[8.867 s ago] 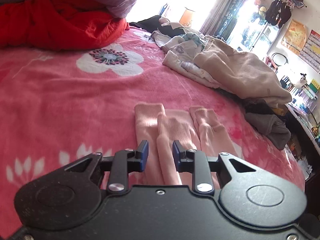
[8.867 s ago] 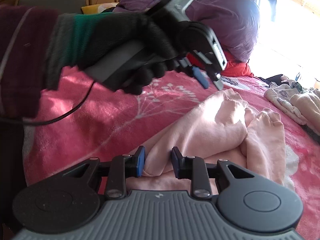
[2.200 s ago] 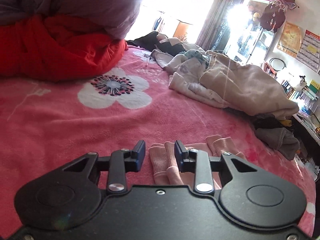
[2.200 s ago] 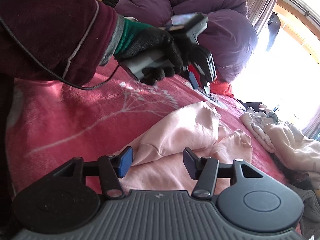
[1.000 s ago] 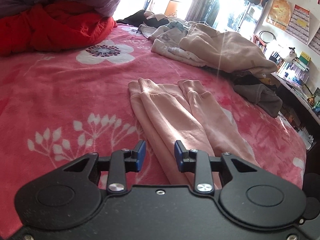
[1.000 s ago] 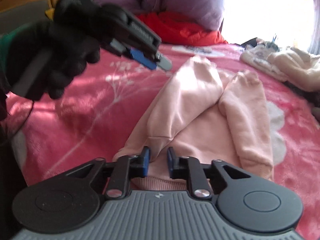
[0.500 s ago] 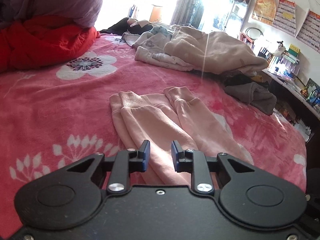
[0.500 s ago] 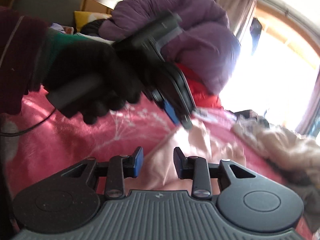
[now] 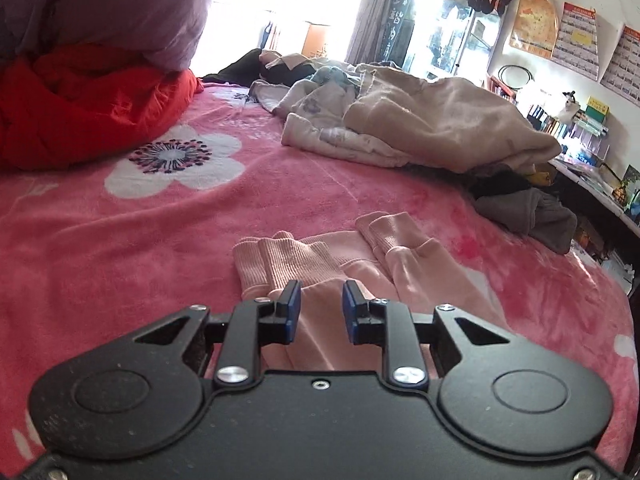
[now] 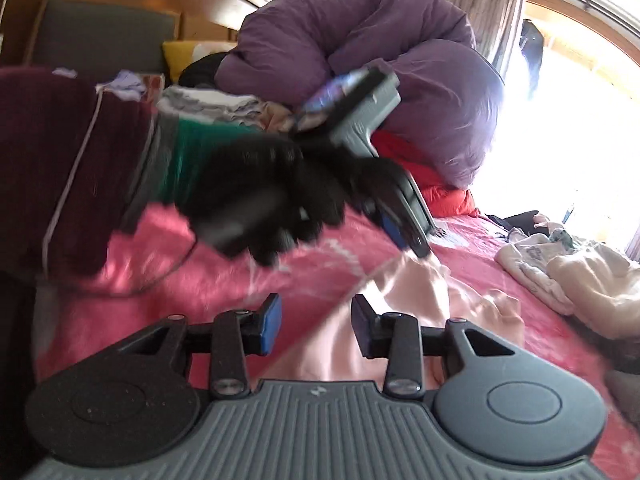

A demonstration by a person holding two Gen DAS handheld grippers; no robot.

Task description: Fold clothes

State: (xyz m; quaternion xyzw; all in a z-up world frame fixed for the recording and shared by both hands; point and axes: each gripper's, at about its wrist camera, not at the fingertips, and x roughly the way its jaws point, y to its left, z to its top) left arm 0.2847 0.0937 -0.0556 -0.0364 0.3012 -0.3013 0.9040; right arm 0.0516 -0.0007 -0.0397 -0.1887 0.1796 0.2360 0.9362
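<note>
Two grippers, left (image 9: 318,306) and right (image 10: 316,322), gape empty over soft, light pink pants (image 9: 360,264), best pinched at the ribbed cuffs.

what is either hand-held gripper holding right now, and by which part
Nothing. Left hand-held gripper and right hand-held gripper both stand open over the pink sweatshirt.

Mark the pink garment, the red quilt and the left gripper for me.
pink garment (image 9: 296,258), left wrist view, on a ribbed cuff.
red quilt (image 9: 80,108), left wrist view, on its bunched front.
left gripper (image 9: 319,312), left wrist view, midway between the fingertips.
</note>
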